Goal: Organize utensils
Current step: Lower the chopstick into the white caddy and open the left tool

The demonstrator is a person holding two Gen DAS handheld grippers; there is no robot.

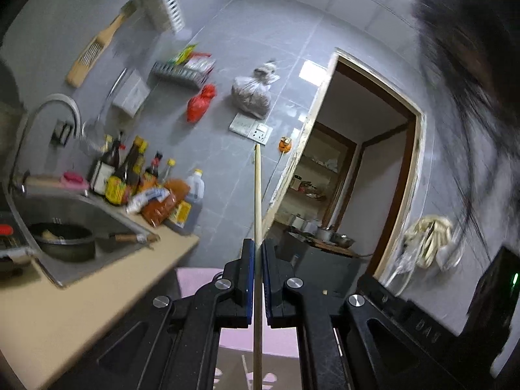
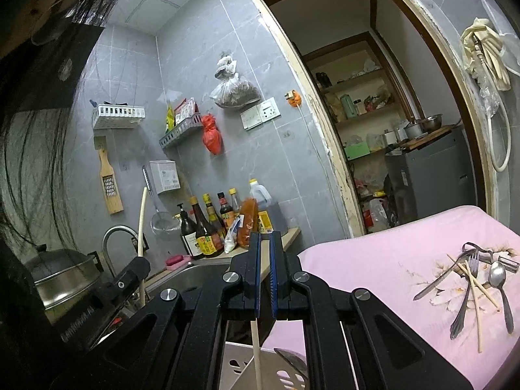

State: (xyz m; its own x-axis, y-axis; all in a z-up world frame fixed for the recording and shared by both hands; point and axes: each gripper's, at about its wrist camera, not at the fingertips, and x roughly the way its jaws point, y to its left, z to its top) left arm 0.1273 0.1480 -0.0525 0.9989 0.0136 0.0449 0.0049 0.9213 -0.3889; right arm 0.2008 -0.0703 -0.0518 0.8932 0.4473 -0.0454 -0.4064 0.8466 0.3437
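Observation:
My left gripper (image 1: 256, 253) is shut on a pale wooden chopstick (image 1: 257, 195) that sticks up past the fingertips and runs down below them. The same gripper and chopstick (image 2: 141, 217) show at the left of the right wrist view. My right gripper (image 2: 266, 243) has its blue pads a narrow gap apart with nothing between them. Below it a white slotted utensil holder (image 2: 260, 370) holds another pale chopstick (image 2: 257, 354) and a dark utensil. On the pink cloth (image 2: 373, 260) at the right lie forks (image 2: 464, 292), a spoon (image 2: 499, 279) and chopsticks (image 2: 476, 295).
A sink (image 1: 74, 201) with a dark pan sits left of the counter (image 1: 65, 308), with sauce bottles (image 1: 130, 175) behind it. A steel pot (image 2: 61, 276) stands at the left. A doorway (image 2: 390, 113) opens to a pantry with a grey cabinet. Wall racks and bags hang on the tiles.

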